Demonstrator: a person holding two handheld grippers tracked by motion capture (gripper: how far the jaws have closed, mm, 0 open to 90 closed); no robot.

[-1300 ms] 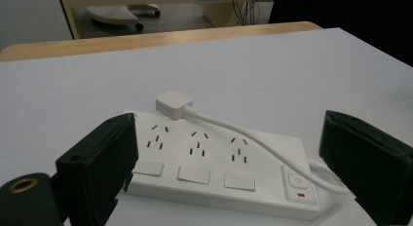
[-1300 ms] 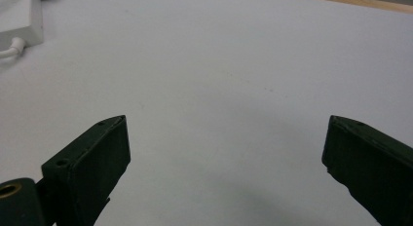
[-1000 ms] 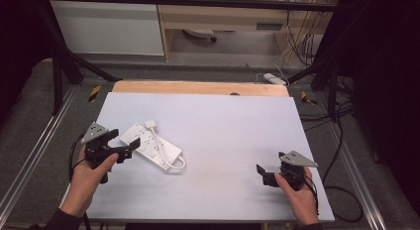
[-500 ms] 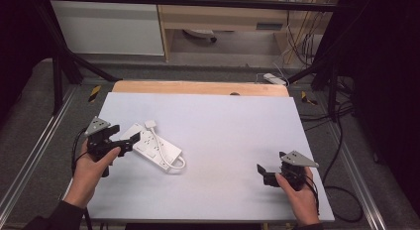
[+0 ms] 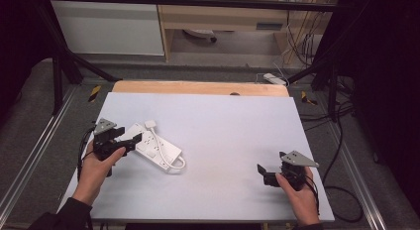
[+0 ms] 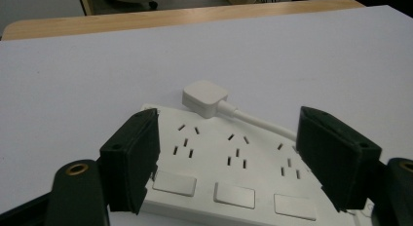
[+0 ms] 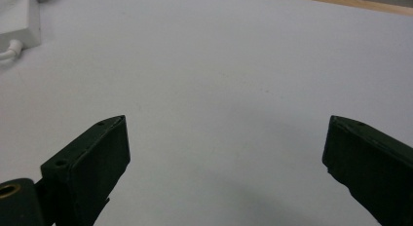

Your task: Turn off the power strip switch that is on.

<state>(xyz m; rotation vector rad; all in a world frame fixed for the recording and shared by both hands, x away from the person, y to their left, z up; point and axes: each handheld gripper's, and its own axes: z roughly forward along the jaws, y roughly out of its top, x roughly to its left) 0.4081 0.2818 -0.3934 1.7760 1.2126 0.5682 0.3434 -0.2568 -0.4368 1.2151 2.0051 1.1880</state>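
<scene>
1. Left tongs (image 6: 229, 162) are spread wide and straddling the near end of the white power strip (image 6: 234, 162). One jaw sits on each side of the body, and from the left gripper view I honestly can't tell if the pads are touching the plastic yet or just hanging beside it.

2. Right tongs (image 5: 267, 174) are spread too, holding nothing, parked over bare surface near the right front corner, well apart from everything.

3. The power strip (image 5: 151, 146) lies flat at an angle, close to the left edge of the surface (image 5: 223, 116), roughly midway between front and back. Its plug (image 6: 205, 96) rests just past the strip's far end, and the white cord (image 5: 171, 158) runs along the strip and loops off its other end.

4. Step in hand, as I read it: lining up the grab on the strip with the left hand (image 5: 94, 170). Not gripped yet.

5. Next move probably calls for squeezing the jaws together across the strip's width, keeping them square on the side walls so it doesn't twist out, and watching that the cord isn't pinched.
</scene>
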